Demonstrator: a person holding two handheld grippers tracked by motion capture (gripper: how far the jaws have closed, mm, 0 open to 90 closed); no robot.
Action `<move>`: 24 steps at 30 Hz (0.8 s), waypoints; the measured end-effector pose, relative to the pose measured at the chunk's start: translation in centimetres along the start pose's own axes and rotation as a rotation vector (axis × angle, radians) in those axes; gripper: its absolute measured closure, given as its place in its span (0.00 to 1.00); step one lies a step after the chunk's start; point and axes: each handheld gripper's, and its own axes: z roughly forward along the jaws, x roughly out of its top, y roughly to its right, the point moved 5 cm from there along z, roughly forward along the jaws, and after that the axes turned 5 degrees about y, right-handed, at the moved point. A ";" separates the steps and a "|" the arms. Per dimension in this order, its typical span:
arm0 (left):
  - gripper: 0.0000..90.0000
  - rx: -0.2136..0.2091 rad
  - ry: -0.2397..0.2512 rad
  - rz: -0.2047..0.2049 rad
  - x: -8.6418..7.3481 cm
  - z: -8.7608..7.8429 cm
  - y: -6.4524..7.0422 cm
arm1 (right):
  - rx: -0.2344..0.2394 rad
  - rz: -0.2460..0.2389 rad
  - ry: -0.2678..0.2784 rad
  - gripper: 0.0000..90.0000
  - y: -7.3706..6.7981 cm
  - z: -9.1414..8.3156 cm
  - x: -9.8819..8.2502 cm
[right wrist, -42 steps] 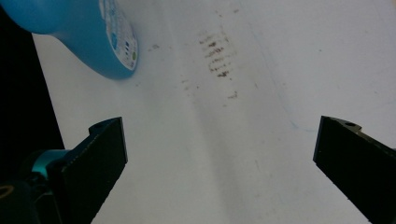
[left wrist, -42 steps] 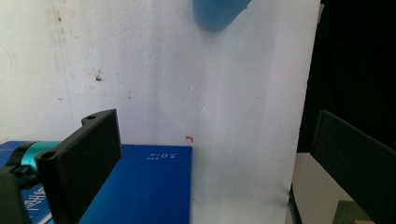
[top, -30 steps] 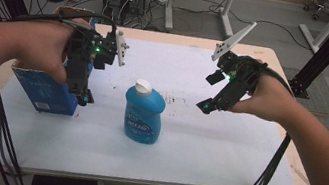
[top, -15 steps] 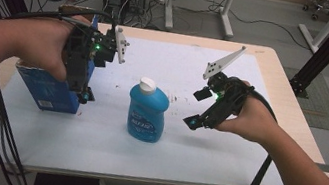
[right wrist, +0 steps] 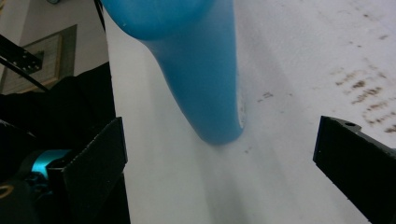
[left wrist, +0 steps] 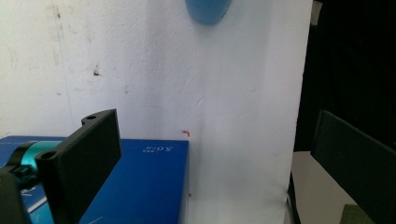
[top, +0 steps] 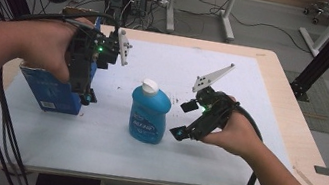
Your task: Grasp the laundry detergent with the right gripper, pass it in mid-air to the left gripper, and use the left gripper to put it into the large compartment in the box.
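Bottle (top: 148, 113) stands mid bench (top: 278, 66). Box (top: 48, 91) sits to its left w/ left claw (top: 85, 95) on it. Right claw (top: 182, 120) is just right of bottle.

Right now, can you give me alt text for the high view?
An upright blue plastic bottle with a white cap stands mid-table; the right gripper is beside it, jaws open. The left gripper hangs over a dark blue cardboard box.

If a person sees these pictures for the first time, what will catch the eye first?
A bright blue bottle with a white cap stands upright mid-table on the white sheet. The right gripper sits open just beside it. The left gripper, also open, hangs over a dark blue box.
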 end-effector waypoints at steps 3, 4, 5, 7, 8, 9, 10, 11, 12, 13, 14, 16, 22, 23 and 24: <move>0.02 0.004 0.003 0.003 0.2 0.0 0.1 | 0.002 -0.005 0.005 0.02 -0.2 0.8 0.0; 0.02 0.004 0.003 0.005 0.2 -0.1 0.1 | 0.003 -0.006 0.011 0.02 -0.3 1.0 0.0; 0.02 0.004 0.003 0.005 0.2 -0.1 0.1 | 0.004 -0.003 0.015 0.02 -0.3 1.2 0.0; 0.02 0.006 0.003 0.005 0.2 -0.1 0.1 | 0.003 -0.007 0.024 0.02 -0.4 1.6 0.0; 0.02 0.006 0.003 0.006 0.2 -0.1 0.2 | 0.005 -0.011 0.031 0.02 -0.4 1.9 0.0; 0.02 0.006 0.002 0.007 0.2 -0.1 0.2 | 0.006 -0.008 0.039 0.02 -0.5 2.1 0.0; 0.02 0.006 0.002 0.007 0.2 -0.1 0.2 | 0.008 -0.010 0.044 0.02 -0.4 2.3 0.0; 0.02 0.007 0.003 0.006 0.2 -0.1 0.2 | 0.008 -0.010 0.044 0.02 -0.4 2.3 0.0; 0.02 0.005 0.006 0.007 0.2 -0.1 0.2 | 0.008 -0.012 0.054 0.02 -0.5 2.8 0.0; 0.02 0.005 0.006 0.007 0.2 -0.1 0.2 | 0.008 -0.012 0.054 0.02 -0.5 2.8 0.0; 0.02 0.006 0.008 0.006 0.1 -0.1 0.2 | 0.010 -0.013 0.063 0.02 -0.6 3.3 0.0; 0.02 0.006 0.009 0.006 0.1 0.0 0.2 | 0.009 -0.016 0.071 0.02 -0.6 3.6 0.1; 0.02 0.003 0.011 0.003 -0.1 0.1 0.2 | 0.012 -0.024 0.105 0.02 -0.7 4.8 0.5; 0.02 0.002 0.010 0.004 -0.2 0.1 0.2 | 0.011 -0.023 0.109 0.02 -0.7 4.9 0.5; 0.02 0.001 0.010 0.001 -0.3 0.2 0.2 | 0.007 -0.023 0.115 0.02 -0.7 5.1 0.6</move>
